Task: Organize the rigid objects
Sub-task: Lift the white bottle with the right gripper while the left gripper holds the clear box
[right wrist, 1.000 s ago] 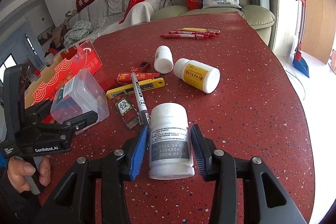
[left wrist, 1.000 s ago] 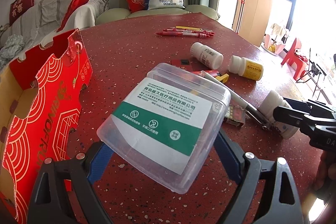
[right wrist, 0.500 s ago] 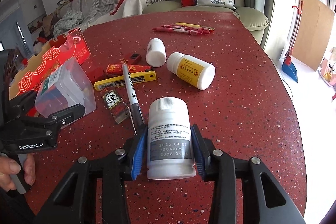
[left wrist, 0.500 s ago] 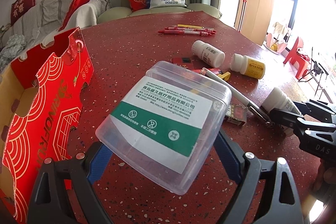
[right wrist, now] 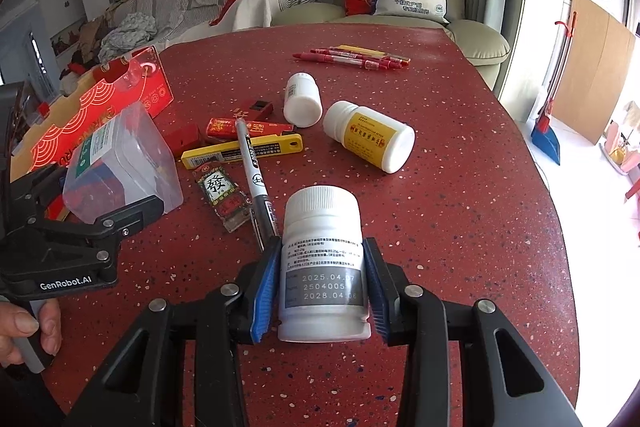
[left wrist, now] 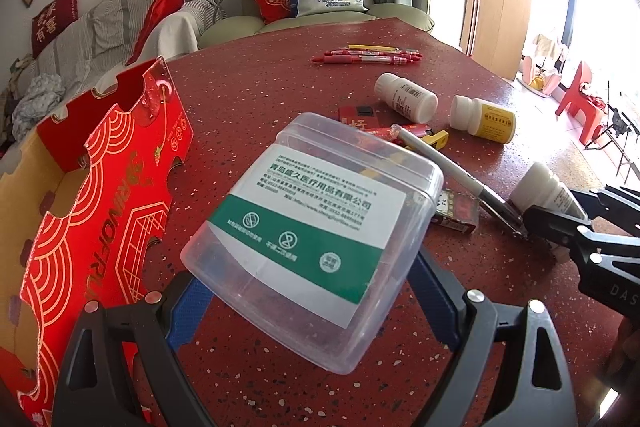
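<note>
My left gripper (left wrist: 312, 311) is shut on a clear plastic box (left wrist: 316, 231) with a green and white label, held tilted above the red table; the box also shows in the right wrist view (right wrist: 120, 163). My right gripper (right wrist: 320, 287) is shut on a white pill bottle (right wrist: 322, 259) with a grey date label, low over the table; the bottle also shows in the left wrist view (left wrist: 544, 187). A red and gold cardboard box (left wrist: 92, 211) stands open at the left.
On the red speckled table (right wrist: 460, 227) lie a yellow-labelled bottle (right wrist: 370, 137), a white bottle (right wrist: 302, 101), a yellow utility knife (right wrist: 240, 151), a black marker (right wrist: 256, 183), small red packets (right wrist: 222, 193), and pens (right wrist: 352, 57) farther back. A sofa stands behind.
The right gripper with the white bottle has lifted slightly and drawn back toward the near edge. The left gripper with the clear box has barely moved.
</note>
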A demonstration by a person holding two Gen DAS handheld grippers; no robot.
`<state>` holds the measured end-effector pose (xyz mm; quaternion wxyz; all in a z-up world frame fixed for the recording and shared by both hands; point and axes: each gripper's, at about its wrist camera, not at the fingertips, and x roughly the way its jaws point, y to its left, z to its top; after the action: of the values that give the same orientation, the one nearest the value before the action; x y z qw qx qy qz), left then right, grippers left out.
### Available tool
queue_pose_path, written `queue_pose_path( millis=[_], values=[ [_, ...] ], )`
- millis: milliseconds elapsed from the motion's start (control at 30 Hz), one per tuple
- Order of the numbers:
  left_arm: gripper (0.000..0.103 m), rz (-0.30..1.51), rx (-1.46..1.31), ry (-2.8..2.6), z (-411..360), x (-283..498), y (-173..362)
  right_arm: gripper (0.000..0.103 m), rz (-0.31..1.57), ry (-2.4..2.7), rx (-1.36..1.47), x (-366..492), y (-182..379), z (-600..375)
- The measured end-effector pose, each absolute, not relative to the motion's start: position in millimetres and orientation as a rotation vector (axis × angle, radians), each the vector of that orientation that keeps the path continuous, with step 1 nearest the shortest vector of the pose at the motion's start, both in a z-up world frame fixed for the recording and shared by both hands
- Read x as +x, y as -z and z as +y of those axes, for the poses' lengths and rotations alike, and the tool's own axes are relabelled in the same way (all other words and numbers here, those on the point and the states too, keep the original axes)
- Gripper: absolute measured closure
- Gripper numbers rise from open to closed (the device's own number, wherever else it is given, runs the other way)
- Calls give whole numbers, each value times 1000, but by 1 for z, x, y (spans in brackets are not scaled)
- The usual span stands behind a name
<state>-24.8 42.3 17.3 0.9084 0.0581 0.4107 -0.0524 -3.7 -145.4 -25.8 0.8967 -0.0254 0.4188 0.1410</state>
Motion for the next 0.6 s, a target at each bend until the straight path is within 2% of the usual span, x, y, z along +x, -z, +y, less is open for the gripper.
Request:
queue_pose_path(
  millis=[300, 567, 600],
  values=[
    [12, 891, 25, 72, 55, -69, -18, 62, 838, -277, 56, -59, 14, -157],
    [12, 882, 47, 26, 51, -103, -15, 62, 878, -268, -24, -84, 30, -127],
    [20, 896, 52, 13, 51, -107, -11, 62, 877, -267, -32, -86, 30, -124]
  ],
)
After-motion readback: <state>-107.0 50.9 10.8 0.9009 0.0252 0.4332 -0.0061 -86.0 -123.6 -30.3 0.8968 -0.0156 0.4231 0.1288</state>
